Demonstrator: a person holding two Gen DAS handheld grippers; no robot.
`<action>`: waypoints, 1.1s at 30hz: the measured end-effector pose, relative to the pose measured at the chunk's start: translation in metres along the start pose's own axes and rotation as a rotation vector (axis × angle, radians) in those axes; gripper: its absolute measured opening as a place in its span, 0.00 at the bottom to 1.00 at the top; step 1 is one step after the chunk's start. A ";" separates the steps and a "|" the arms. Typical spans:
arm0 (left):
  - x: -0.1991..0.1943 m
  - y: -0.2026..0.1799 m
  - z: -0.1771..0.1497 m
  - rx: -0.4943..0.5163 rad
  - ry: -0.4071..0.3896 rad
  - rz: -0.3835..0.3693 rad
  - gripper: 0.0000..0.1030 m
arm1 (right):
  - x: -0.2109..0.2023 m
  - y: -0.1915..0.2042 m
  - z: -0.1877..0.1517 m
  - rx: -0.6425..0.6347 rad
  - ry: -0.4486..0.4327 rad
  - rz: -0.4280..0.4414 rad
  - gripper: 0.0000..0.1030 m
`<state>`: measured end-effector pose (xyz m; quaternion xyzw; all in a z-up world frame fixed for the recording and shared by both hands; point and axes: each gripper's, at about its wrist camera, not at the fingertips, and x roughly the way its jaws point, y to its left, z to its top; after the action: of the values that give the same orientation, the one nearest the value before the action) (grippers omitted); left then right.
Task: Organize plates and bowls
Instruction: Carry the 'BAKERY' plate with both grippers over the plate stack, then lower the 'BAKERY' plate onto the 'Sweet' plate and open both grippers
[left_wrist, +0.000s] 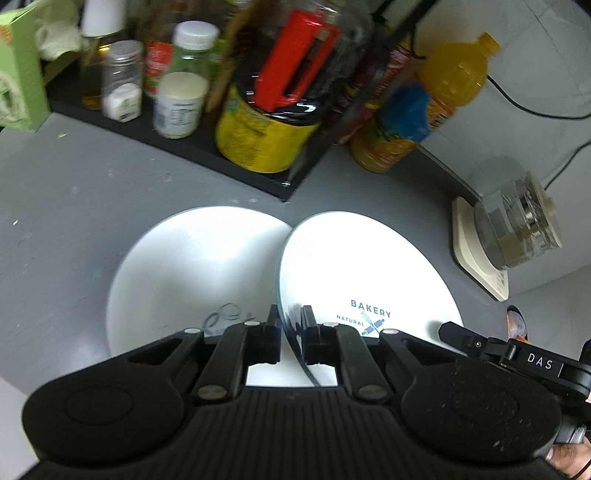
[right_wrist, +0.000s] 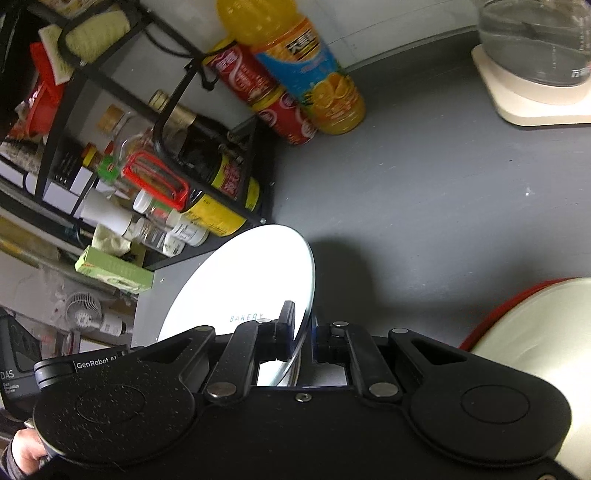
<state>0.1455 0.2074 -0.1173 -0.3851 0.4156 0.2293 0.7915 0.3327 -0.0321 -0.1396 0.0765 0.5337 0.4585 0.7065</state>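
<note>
A white plate printed "BAKERY NATURAL" (left_wrist: 354, 266) is held tilted above the grey counter (left_wrist: 74, 206). My left gripper (left_wrist: 290, 321) is shut on its near rim. My right gripper (right_wrist: 303, 325) is shut on the same plate (right_wrist: 243, 280) at another part of the rim. A second white plate with a dark scribble mark (left_wrist: 192, 273) lies on the counter just left of and under the held plate. A cream bowl with a red rim (right_wrist: 532, 332) sits at the right edge of the right wrist view.
A black rack (left_wrist: 207, 162) holds spice jars (left_wrist: 123, 81), a yellow-labelled jar (left_wrist: 258, 133) and bottles. An orange juice bottle (right_wrist: 306, 70) and red cans (right_wrist: 269, 96) stand beside it. A glass jar on a cream base (left_wrist: 517, 229) stands at the right.
</note>
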 end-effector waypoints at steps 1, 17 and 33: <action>0.000 0.003 -0.001 -0.010 0.000 0.003 0.08 | 0.001 0.001 -0.001 -0.002 0.002 0.000 0.09; 0.007 0.037 -0.021 -0.086 0.021 0.015 0.09 | 0.020 0.017 -0.014 -0.074 0.057 -0.055 0.09; 0.018 0.066 -0.032 -0.151 0.048 0.040 0.12 | 0.043 0.041 -0.021 -0.181 0.103 -0.122 0.09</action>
<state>0.0949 0.2222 -0.1712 -0.4409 0.4237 0.2664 0.7451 0.2924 0.0149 -0.1531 -0.0439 0.5294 0.4645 0.7085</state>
